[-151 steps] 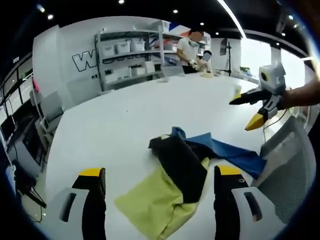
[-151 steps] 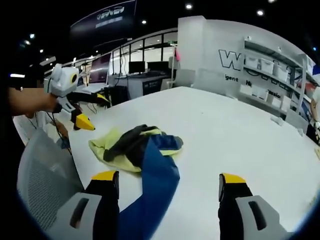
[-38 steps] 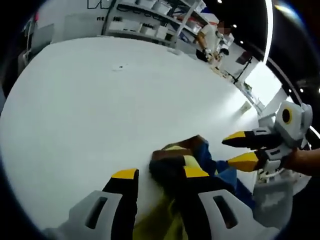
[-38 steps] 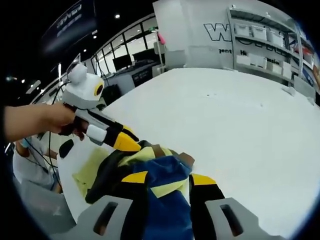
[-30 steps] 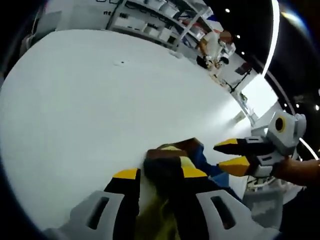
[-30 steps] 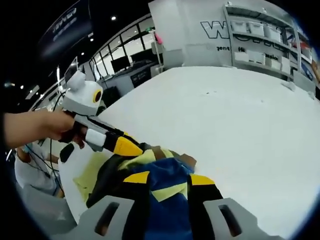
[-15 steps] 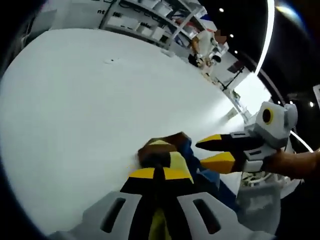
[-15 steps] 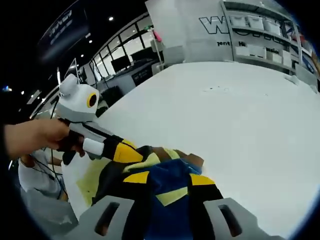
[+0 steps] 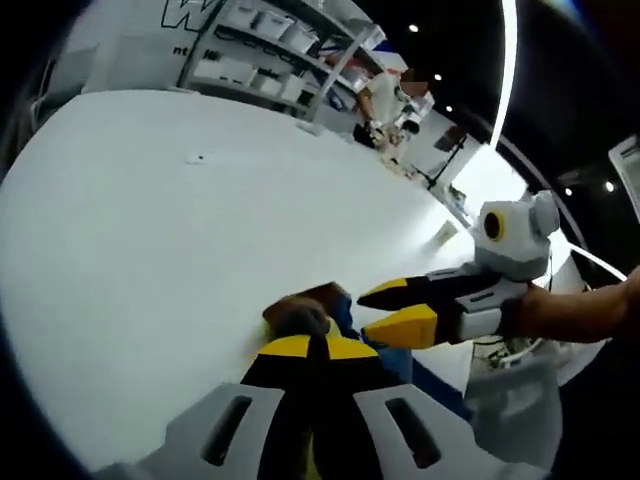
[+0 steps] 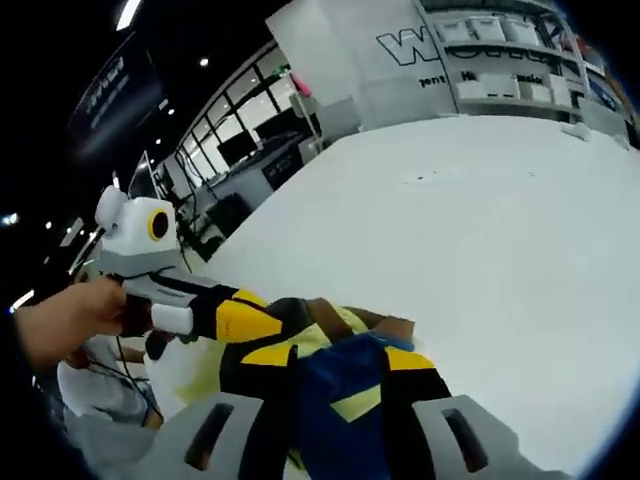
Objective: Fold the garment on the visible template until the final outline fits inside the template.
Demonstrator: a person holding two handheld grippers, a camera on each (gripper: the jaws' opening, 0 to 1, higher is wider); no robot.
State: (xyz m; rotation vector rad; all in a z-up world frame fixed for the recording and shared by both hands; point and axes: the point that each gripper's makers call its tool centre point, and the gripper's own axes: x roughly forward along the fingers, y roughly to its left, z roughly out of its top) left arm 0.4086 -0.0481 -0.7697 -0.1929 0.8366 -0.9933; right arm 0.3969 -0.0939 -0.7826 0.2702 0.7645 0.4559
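Left gripper view shows the left gripper [image 9: 308, 346] with its yellow-tipped fingers pressed together on the garment [image 9: 300, 316], a bunched heap of black, yellow and blue cloth lying close to the near edge of the white tabletop [image 9: 150, 240]. The right gripper [image 9: 400, 309] comes in from the right of that view, held by a hand [image 9: 590, 315], its two fingers a little apart with one tip touching the heap.

Right gripper view looks down on the same heap [image 10: 345, 385]: a blue fold of cloth fills the gap between the right gripper's [image 10: 335, 356] own fingers, which seem to be clamped on it, though how tightly cannot be told. The left gripper [image 10: 245, 320] lies just beside, its fingers buried in the cloth, with a hand [image 10: 60, 325] behind it.

No template outline can be made out on the tabletop in either view. Judging from how the cloth lies, the task is at an early stage: the garment is crumpled, not spread flat, and no clean fold is visible. Both grippers appear to have taken hold of it; spreading it out, making the folds and fitting the outline inside the template are all left to do.

Shelves [image 9: 270, 60] stand far beyond the tabletop.
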